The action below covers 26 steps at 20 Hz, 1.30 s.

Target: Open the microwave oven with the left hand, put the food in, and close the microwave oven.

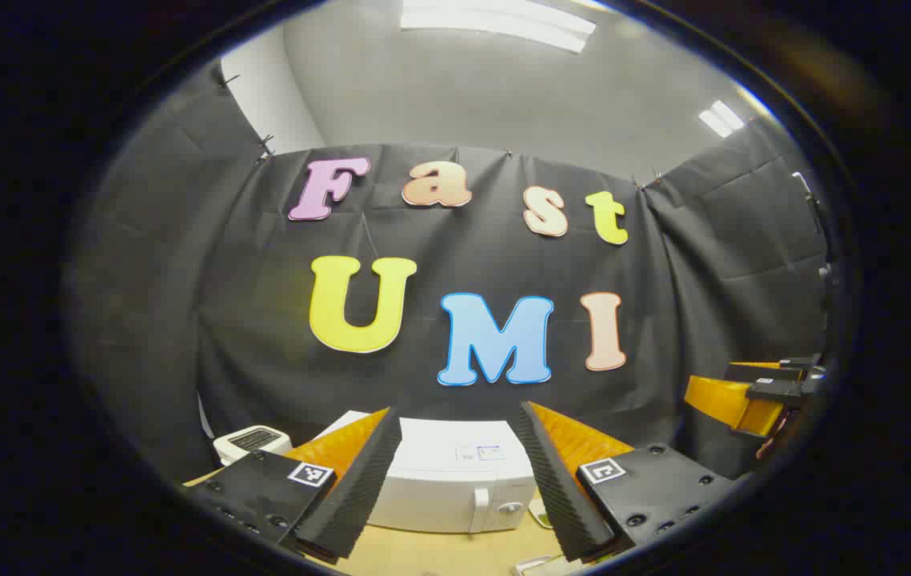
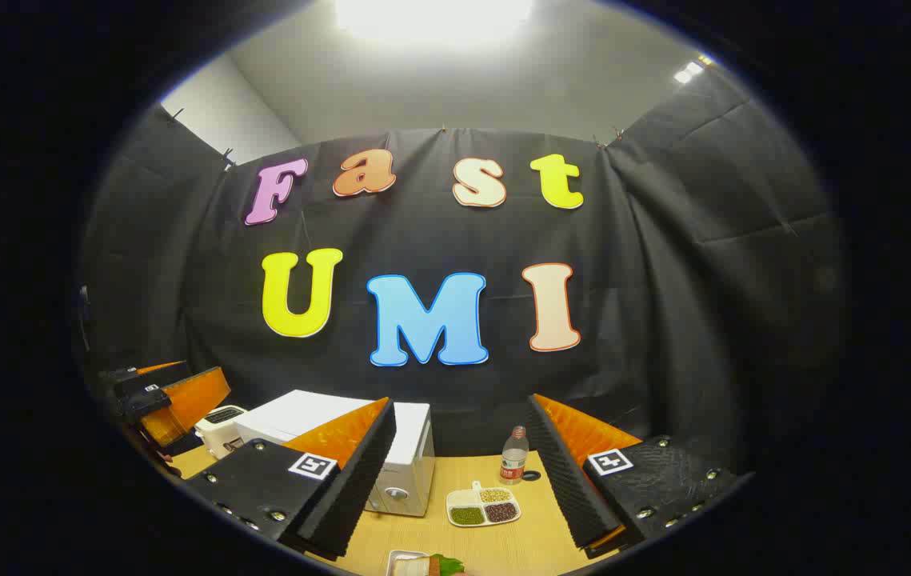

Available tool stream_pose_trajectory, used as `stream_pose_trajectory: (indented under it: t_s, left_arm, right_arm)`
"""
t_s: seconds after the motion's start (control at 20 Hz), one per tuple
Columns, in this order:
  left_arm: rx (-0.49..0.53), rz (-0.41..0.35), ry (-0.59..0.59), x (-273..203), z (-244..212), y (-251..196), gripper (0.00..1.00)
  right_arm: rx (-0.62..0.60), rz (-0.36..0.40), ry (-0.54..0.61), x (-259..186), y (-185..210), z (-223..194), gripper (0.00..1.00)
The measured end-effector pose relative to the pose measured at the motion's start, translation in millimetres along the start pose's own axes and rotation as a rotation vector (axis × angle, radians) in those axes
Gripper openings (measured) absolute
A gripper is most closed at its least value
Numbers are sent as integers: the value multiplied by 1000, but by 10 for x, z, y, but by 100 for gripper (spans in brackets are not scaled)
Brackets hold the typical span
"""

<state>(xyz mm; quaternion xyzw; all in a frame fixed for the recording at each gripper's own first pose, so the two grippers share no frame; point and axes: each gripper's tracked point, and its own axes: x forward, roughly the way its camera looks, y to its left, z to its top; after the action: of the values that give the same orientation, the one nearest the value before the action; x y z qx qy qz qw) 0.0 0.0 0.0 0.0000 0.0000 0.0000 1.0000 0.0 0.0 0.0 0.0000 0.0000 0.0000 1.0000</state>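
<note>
I have both tools raised above the light wooden table [image 2: 495, 544] with nothing between their fingers: the left gripper [image 1: 455, 488] is spread wide and empty, and the right gripper [image 2: 463, 480] is likewise released and holding nothing. The white box-shaped microwave oven [image 1: 451, 480] sits straight ahead in the left gripper view, framed between my fingers, door shut, with its pale vertical handle [image 1: 480, 509] near the right edge of the door beside a round knob [image 1: 509, 507]. The food, a small white plate with a sandwich and a green leaf [image 2: 423, 565], lies at the near table edge in the right gripper view, well apart from the oven; a compartmented white dish of beans [image 2: 483, 506] and a clear plastic bottle [image 2: 513, 458] stand farther back, and a white toaster [image 1: 251, 440] sits left of the oven. The step in hand, I judge, is opening the door. I would lower the left tool, line its fingers either side of the handle, close firmly, then pull along the door's arc rather than straight back, keeping the right tool clear.
</note>
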Motion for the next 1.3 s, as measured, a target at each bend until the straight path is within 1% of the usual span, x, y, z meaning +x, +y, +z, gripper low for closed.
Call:
stream_pose_trajectory:
  t_s: [0.3, 0.45, 0.55, 0.7, 0.75, 0.85, 1.05, 1.1, 1.15, 1.25, 1.3]
  left_arm:
    - [8, -18, 23, 157, -105, -125, 97]
    - [9, -47, 35, 218, -187, -239, 97]
    - [19, -52, 38, 254, -282, -274, 97]
    - [27, -72, 84, 336, -564, -351, 97]
    - [25, -83, 104, 358, -674, -378, 94]
    - [16, -86, 126, 408, -861, -375, 96]
    - [20, -87, 179, 592, -1268, -393, 97]
    - [26, -91, 199, 653, -1382, -413, 95]
    - [31, -95, 219, 722, -1505, -414, 97]
    - [34, -100, 263, 838, -1791, -393, 95]
    - [31, -102, 296, 890, -1966, -380, 96]
  right_arm:
    - [-3, -1, 6, 80, -82, -29, 98]
    - [7, -4, 16, 99, -141, -79, 98]
    - [13, 2, 23, 106, -156, -110, 98]
    - [6, 25, 26, 103, -130, -141, 98]
    - [3, 29, 23, 97, -128, -139, 98]
    - [8, 38, 19, 84, -115, -146, 98]
    - [15, 11, 37, 88, -217, -200, 98]
    - [16, 1, 39, 90, -259, -210, 98]
    - [17, -10, 45, 91, -292, -229, 98]
    - [19, -28, 62, 96, -354, -289, 98]
    - [21, -36, 73, 94, -385, -322, 98]
